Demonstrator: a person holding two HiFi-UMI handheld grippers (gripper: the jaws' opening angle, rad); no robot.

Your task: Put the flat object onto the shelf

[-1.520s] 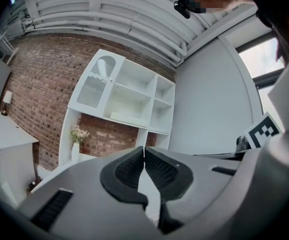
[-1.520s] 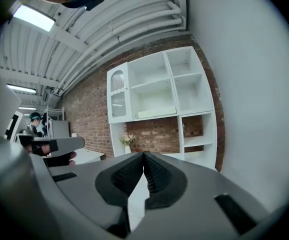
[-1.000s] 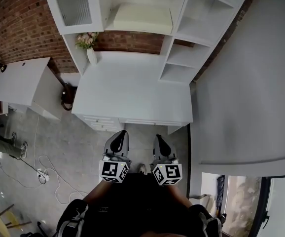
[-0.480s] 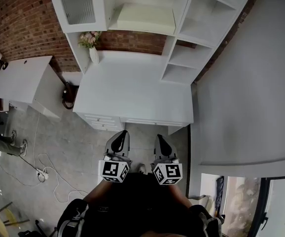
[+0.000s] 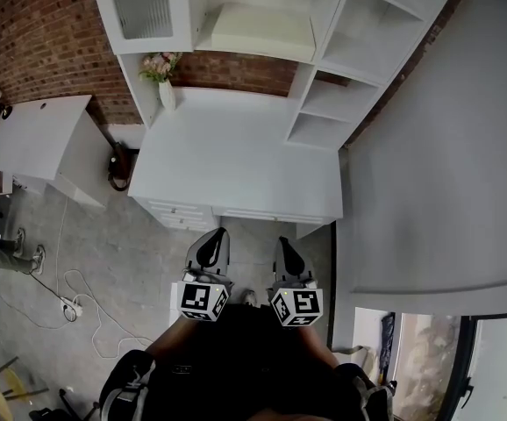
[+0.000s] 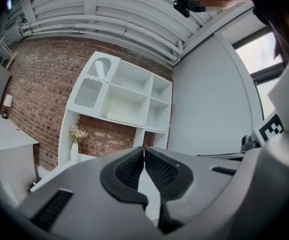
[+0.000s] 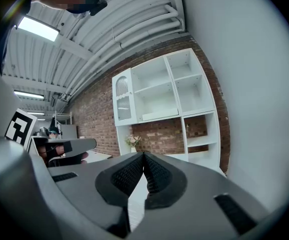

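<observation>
A pale cream flat object (image 5: 262,32) lies in the middle compartment of the white shelf unit (image 5: 328,99) above the desk. It also shows in the left gripper view as the flat object (image 6: 123,117) and in the right gripper view as the flat object (image 7: 159,115). My left gripper (image 5: 216,237) and right gripper (image 5: 285,246) hang side by side close to the person's body, short of the desk's front edge. Both point toward the shelf. The left gripper (image 6: 143,152) is shut with nothing in it, and so is the right gripper (image 7: 144,155).
A white desk top (image 5: 236,160) runs under the shelf, with a vase of flowers (image 5: 164,82) at its back left. Another white table (image 5: 34,134) stands to the left. A cable and power strip (image 5: 69,305) lie on the floor. A grey wall (image 5: 438,147) closes the right side.
The head view has drifted slightly, so the shelf sits a little higher and to the right. Both grippers stay where they were, still shut.
</observation>
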